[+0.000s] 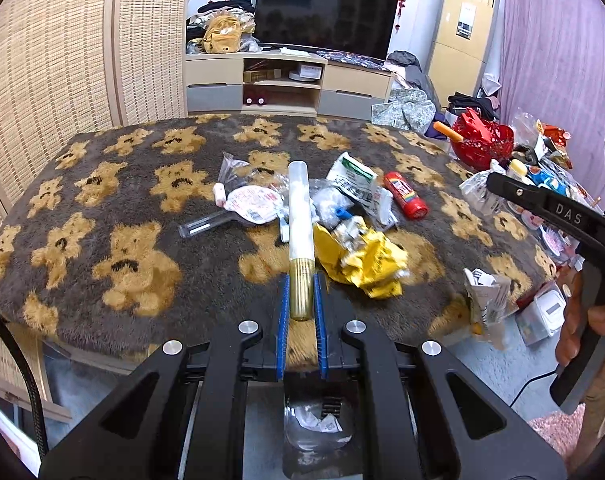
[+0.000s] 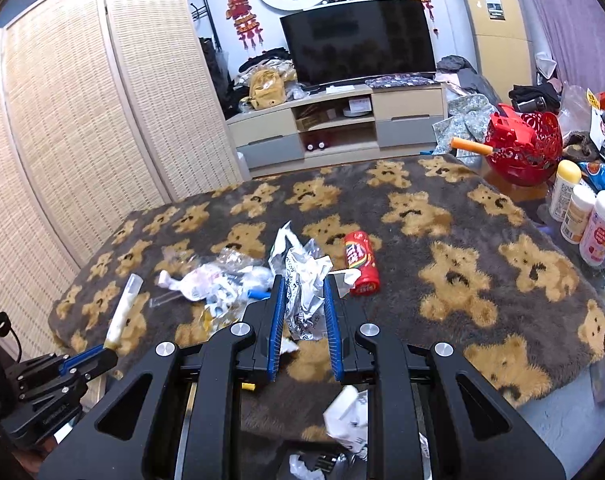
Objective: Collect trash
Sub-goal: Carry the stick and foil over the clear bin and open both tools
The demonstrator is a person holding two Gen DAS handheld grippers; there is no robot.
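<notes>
Left gripper (image 1: 302, 300) angled down, clamped tube (image 1: 300, 216) | right gripper (image 2: 304, 320) angled down, gripped wrapper (image 2: 304, 292) | left view only: hand (image 1: 582, 332) at 3 o'clock.

A table (image 1: 102, 320) carries everything, covered by a shaggy grey-brown blanket (image 1: 206, 248) patterned with tan teddy bears. Near the middle of the blanket lies a loose heap of rubbish: clear plastic wrappers (image 1: 238, 168), a round white foil lid (image 1: 254, 204), a clear flat plastic piece (image 1: 202, 226), a white and green packet (image 1: 356, 182) and a crumpled yellow wrapper (image 1: 362, 260). A red snack can (image 2: 360, 262) lies on its side just beside the heap. At the far right corner stands a red openwork basket (image 2: 524, 152), and white bottles (image 2: 584, 216) stand upright along the right edge.
</notes>
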